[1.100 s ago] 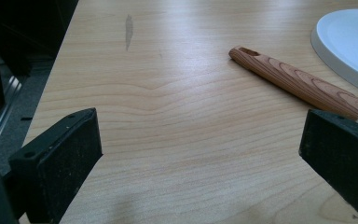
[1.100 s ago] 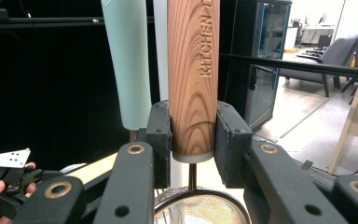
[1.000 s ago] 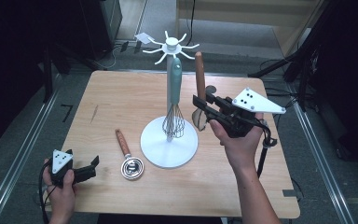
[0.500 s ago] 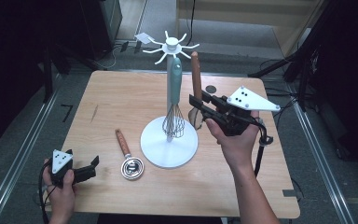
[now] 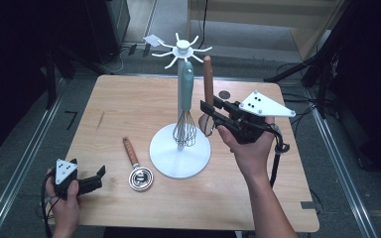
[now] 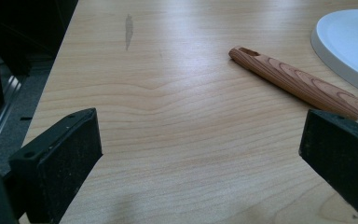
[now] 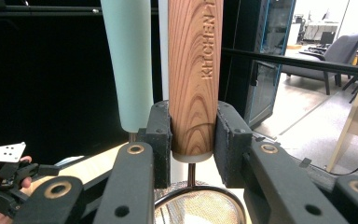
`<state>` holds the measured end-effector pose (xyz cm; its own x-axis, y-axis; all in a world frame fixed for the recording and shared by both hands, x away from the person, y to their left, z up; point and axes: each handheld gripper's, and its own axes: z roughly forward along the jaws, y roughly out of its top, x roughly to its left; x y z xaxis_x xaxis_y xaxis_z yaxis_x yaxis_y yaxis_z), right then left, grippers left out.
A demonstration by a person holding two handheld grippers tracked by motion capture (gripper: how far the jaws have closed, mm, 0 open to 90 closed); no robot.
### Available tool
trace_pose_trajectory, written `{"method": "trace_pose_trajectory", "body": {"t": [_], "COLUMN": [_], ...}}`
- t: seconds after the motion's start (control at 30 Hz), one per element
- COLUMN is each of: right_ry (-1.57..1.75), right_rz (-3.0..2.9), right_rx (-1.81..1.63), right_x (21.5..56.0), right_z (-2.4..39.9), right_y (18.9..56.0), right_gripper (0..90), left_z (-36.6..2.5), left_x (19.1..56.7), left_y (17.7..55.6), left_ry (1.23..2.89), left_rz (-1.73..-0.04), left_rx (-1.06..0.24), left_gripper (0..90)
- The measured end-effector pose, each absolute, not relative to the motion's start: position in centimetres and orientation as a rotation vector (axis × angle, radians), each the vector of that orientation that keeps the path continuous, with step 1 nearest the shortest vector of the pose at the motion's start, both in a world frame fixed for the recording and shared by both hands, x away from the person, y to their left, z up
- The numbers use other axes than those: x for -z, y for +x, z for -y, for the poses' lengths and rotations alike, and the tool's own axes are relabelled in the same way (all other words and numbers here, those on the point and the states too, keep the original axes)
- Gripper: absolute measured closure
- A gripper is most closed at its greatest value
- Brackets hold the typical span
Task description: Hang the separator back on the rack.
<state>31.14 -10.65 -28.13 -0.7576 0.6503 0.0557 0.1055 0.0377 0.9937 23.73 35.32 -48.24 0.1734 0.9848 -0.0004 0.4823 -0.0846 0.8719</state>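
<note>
Your right tool [image 7: 193, 140] is clamped on the wooden strainer handle [image 7: 195, 70], upright beside the rack [image 5: 181, 89]. Next, hook its top onto an arm. Your left tool [image 6: 200, 158] rests open on the desk [image 5: 129, 104].

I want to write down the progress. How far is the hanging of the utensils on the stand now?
Done: the whisk with the teal handle hangs on the white stand. In hand: the right gripper is clamped on a wooden-handled strainer, held upright beside the stand, not yet hooked. Left: another wooden-handled utensil lies on the table; the left gripper rests open nearby.
</note>
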Motion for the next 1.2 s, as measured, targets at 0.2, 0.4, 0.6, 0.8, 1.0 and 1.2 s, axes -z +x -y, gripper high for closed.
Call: {"method": "trace_pose_trajectory", "body": {"t": [0.2,0.4,0.6,0.8,1.0,1.2], "right_ry": [0.758,0.756,0.753,0.751,0.763,0.794], "right_rz": [-1.912,-1.906,-1.910,-1.896,-1.879,-1.854], "right_rx": [-1.767,-1.789,-1.796,-1.822,-1.831,-1.805], "right_x": [28.2,28.1,28.1,28.0,27.9,27.7], "right_z": [10.7,10.7,10.8,10.9,11.3,11.3], "right_y": [31.1,31.2,31.1,31.1,31.4,32.1], "right_gripper": [70.7,64.3,63.4,69.1,85.1,90.0], "left_z": [-35.3,-35.3,-35.3,-35.3,-35.3,-35.3], "left_x": [48.2,48.2,48.2,48.2,48.2,48.2], "left_y": [23.7,23.7,23.7,23.7,23.7,23.7], "left_ry": [1.682,1.682,1.682,1.682,1.682,1.681], "left_rz": [-1.413,-1.412,-1.412,-1.412,-1.412,-1.413], "left_rx": [-0.826,-0.826,-0.826,-0.827,-0.826,-0.826], "left_gripper": [0.0,0.0,0.0,0.0,0.0,0.0]}}
